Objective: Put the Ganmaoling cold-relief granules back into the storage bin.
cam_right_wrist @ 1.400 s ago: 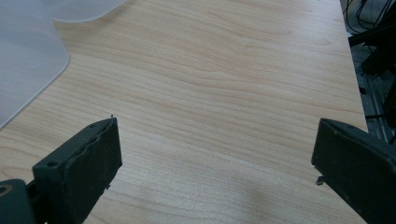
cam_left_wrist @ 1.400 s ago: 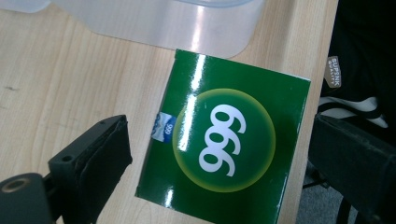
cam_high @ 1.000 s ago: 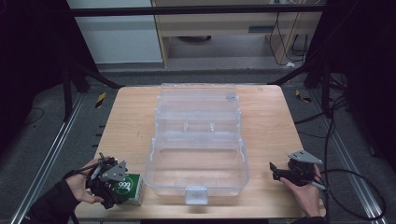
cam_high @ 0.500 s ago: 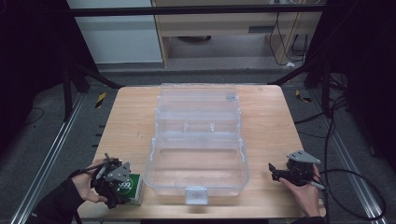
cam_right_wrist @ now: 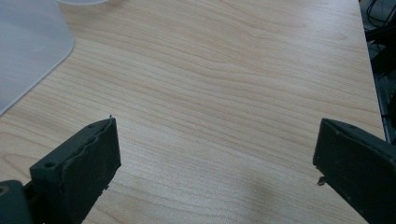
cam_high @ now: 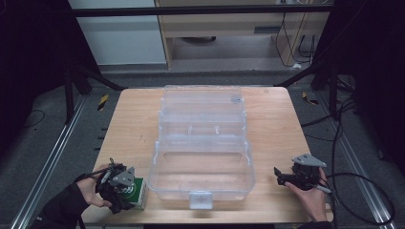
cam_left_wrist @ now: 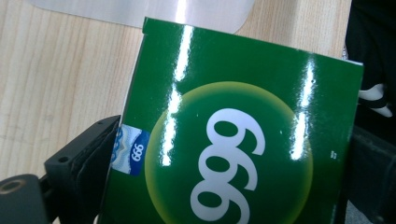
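Wooden table [cam_high: 129,124] sits mid-frame, dark floor all round it, and a clear plastic box [cam_high: 201,157] lies open at its centre. Lower left of the high view, the left gripper [cam_high: 125,191] is clamped on a green carton [cam_high: 138,193] marked 999, just beside the box's front corner. Lower right, the right gripper [cam_high: 281,175] hangs over bare wood, jaws spread wide, gripping nothing.

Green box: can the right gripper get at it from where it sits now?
Probably not directly. The green box sits between the left gripper's fingers, and the clear container lies between it and the open right gripper.
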`<state>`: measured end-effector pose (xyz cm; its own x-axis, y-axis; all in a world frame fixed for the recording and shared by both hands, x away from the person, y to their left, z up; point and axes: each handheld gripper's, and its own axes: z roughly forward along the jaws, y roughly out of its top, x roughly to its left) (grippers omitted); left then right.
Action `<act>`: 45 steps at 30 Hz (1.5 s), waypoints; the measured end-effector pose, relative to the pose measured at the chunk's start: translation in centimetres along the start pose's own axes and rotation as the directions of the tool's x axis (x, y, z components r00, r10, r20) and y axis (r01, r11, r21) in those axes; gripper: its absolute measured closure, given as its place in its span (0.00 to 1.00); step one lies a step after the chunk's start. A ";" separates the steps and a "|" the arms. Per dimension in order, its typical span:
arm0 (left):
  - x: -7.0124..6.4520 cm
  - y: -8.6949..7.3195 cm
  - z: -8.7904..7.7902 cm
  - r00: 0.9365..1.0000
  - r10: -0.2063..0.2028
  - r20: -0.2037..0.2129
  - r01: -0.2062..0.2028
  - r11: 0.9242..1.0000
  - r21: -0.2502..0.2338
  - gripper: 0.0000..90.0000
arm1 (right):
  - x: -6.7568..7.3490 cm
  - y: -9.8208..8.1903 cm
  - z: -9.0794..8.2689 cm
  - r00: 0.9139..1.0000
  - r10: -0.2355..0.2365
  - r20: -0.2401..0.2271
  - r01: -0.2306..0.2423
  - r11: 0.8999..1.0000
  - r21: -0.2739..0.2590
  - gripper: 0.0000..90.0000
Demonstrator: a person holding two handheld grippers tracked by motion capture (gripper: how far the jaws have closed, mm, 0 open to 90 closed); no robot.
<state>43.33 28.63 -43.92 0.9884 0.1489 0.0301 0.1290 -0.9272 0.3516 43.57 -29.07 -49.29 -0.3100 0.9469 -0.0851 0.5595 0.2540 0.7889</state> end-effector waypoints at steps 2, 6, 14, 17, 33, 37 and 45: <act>0.0 0.0 0.0 1.000 0.000 0.002 0.000 1.000 0.001 0.06 | 0.0 0.0 0.0 1.000 -0.002 0.000 0.002 1.000 0.001 0.01; 0.0 -0.1 -0.3 1.000 0.003 -0.001 -0.003 1.000 -0.009 0.12 | 0.0 0.0 0.0 1.000 -0.001 -0.003 0.001 1.000 0.005 0.01; -0.2 -0.3 -0.6 1.000 -0.013 0.006 0.013 1.000 -0.020 0.16 | 0.0 0.0 0.0 1.000 0.001 -0.004 -0.001 1.000 0.008 0.01; -0.2 -0.3 -0.8 1.000 -0.027 0.010 0.028 0.999 -0.029 0.17 | 0.0 0.0 0.0 1.000 -0.001 -0.005 0.001 1.000 0.007 0.01; 0.1 0.1 -4.8 0.998 -0.058 -0.027 0.055 0.995 -0.089 0.17 | 0.1 0.0 0.0 1.000 0.001 -0.007 -0.001 1.000 0.012 0.01; 0.2 0.5 -6.0 0.998 -0.051 -0.031 0.048 0.993 -0.105 0.17 | 0.1 0.0 0.0 1.000 0.002 -0.009 -0.002 1.000 0.009 0.01; 0.3 1.2 -8.0 0.998 -0.031 -0.052 0.025 0.993 -0.114 0.17 | 0.0 0.0 0.0 1.000 -0.001 -0.006 0.001 1.000 0.009 0.01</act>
<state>43.13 30.28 -36.01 0.9784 0.1954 0.0676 0.1438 -0.8782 0.4562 43.55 -29.05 -49.35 -0.3155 0.9454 -0.0819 0.5659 0.2567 0.7835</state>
